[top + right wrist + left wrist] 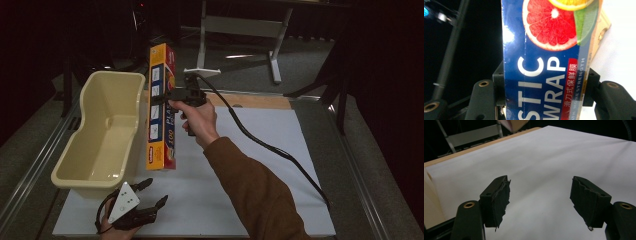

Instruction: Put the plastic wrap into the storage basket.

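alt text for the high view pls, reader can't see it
The right gripper holds a plastic wrap box upright beside a cream tub on a white table. The left gripper rests open near the front edge.

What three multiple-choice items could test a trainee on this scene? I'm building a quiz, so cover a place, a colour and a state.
1. Where is the plastic wrap box?
A. Lying in the tub
B. Held up above the table, beside the tub
C. Flat on the white sheet

2. What colour is the tub?
A. Cream
B. Red
C. Green

3. How does the left gripper stand?
A. Shut on the box
B. Shut on the tub's rim
C. Open, with nothing between its jaws

Answers: 1 B, the right gripper clamps the upright box at the tub's right side; 2 A, the high view shows its pale cream walls; 3 C, its jaws stand apart over the bare white sheet.
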`<act>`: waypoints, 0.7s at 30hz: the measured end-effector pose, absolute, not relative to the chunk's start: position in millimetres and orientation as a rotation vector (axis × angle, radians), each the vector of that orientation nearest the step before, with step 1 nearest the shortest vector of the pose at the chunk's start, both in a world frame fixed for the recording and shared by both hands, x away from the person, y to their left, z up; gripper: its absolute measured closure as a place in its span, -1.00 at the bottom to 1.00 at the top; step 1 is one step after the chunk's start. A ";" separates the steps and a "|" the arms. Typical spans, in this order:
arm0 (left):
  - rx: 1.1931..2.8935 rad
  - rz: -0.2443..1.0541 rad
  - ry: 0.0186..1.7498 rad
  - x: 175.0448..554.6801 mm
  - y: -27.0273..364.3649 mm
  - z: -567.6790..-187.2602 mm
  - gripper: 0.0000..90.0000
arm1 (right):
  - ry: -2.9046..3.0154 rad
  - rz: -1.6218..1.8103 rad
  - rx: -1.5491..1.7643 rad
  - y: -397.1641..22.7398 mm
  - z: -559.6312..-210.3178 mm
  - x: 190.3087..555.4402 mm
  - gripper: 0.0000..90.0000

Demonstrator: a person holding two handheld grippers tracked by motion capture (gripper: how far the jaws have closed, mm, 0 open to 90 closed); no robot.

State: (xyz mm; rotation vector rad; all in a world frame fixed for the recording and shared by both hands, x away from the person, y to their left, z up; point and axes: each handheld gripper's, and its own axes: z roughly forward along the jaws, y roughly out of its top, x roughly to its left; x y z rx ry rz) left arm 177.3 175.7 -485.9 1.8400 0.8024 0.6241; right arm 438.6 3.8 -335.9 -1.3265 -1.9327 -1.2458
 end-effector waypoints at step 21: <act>1.843 0.642 0.786 174.9 172.6 -486.1 -0.30 | -1.879 -1.279 -1.254 81.5 -330.1 428.5 -0.07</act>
